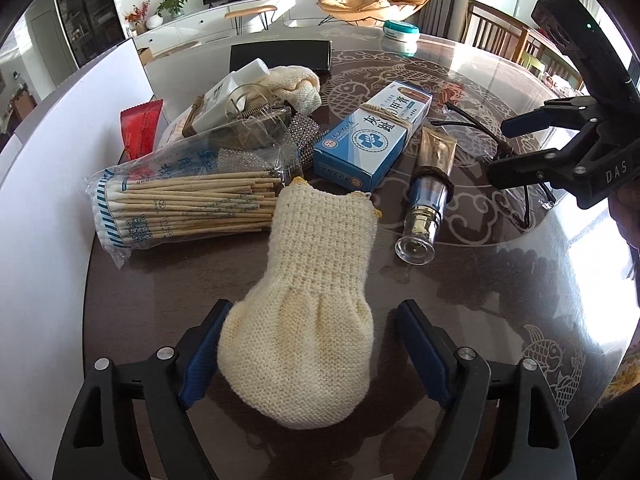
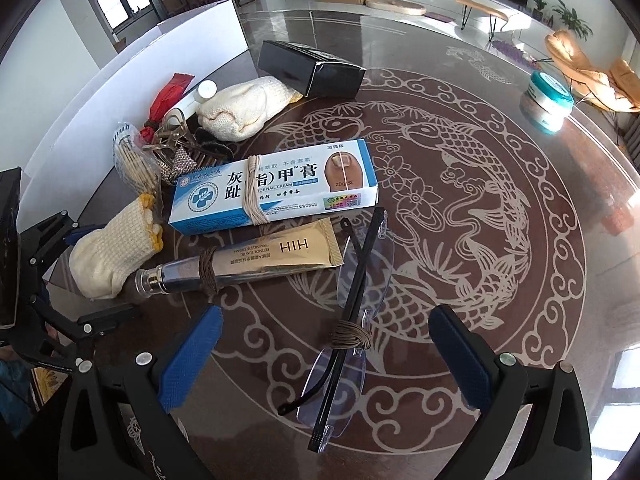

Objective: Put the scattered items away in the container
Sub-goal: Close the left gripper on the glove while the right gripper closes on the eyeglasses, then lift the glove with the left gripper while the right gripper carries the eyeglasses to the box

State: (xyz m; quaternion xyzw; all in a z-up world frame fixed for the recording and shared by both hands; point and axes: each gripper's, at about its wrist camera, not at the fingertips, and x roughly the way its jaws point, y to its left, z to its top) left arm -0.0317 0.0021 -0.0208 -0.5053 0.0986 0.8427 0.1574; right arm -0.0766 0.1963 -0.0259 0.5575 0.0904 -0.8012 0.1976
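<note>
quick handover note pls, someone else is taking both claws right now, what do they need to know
Left claw: jaws around the near cream knitted mitt, left pad touching, right pad apart; not gripped.
Right claw: open over the folded glasses, nothing held.
Blue nail cream box, gold tube, cotton swab bag and the rest lie loose on the table.
Nothing looks packed yet; everything still needs tidying.

Bench [image 1: 500,288]: knitted mitten [image 1: 316,312] nearest in the left wrist view, cotton-swab bag [image 1: 180,204] to its left, cream box [image 1: 372,140] behind it, tube [image 1: 430,184] right of the box, folded glasses [image 2: 344,320] right of the tube, jar [image 1: 401,36] at the far edge.
</note>
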